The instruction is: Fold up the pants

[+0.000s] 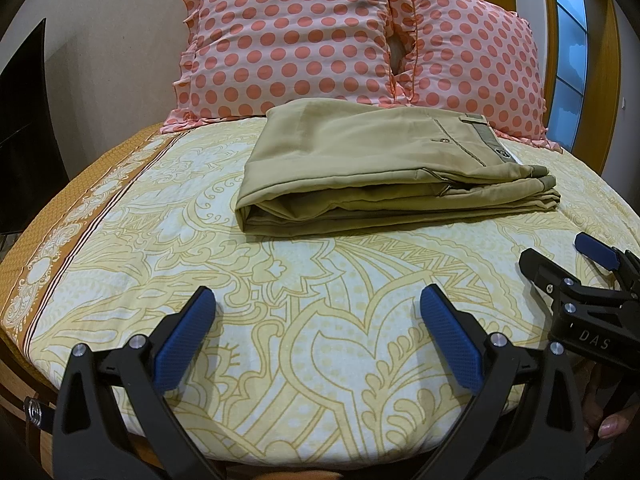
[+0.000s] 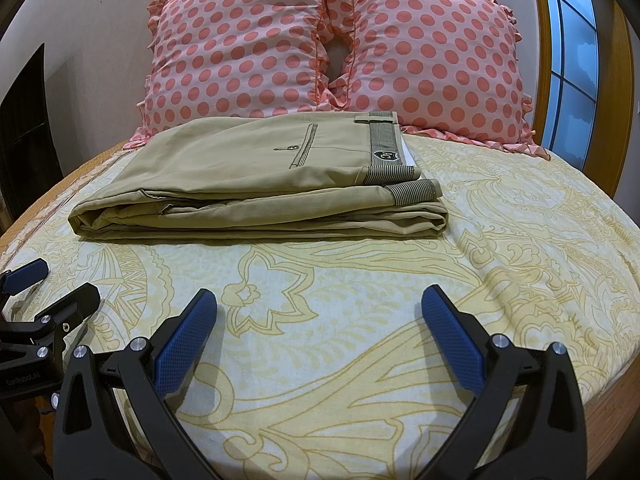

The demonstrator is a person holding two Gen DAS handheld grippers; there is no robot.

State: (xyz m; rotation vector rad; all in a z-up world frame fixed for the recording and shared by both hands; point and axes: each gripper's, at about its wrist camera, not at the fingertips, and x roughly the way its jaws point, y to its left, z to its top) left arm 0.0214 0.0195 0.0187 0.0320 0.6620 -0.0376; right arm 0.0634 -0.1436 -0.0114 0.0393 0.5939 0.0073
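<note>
While both tools hang low over its near edge, the bed [image 1: 328, 320] fills most of each view, spread with a pale sheet printed in yellow scrollwork and edged by a brown patterned border at nine o'clock in the left wrist view. Two pink pillows [image 2: 332, 40] with coral dots stand side by side at twelve o'clock against the wall, their frills touching. A wood-framed window [image 2: 572, 60] shows at two o'clock.

Just in front of the pillows lie the khaki pants [image 1: 384, 168], folded into a flat stack of layers, with the striped waistband [image 2: 386, 148] turned toward three o'clock and the rounded fold toward nine o'clock. A back pocket with a small button faces up.

At six o'clock in its own view, the left gripper [image 1: 318, 334] is spread wide and holds nothing, well apart from the pants. Likewise the right gripper [image 2: 320, 334] is spread wide and holds nothing, its blue pads [image 2: 452, 340] above bare sheet.
</note>
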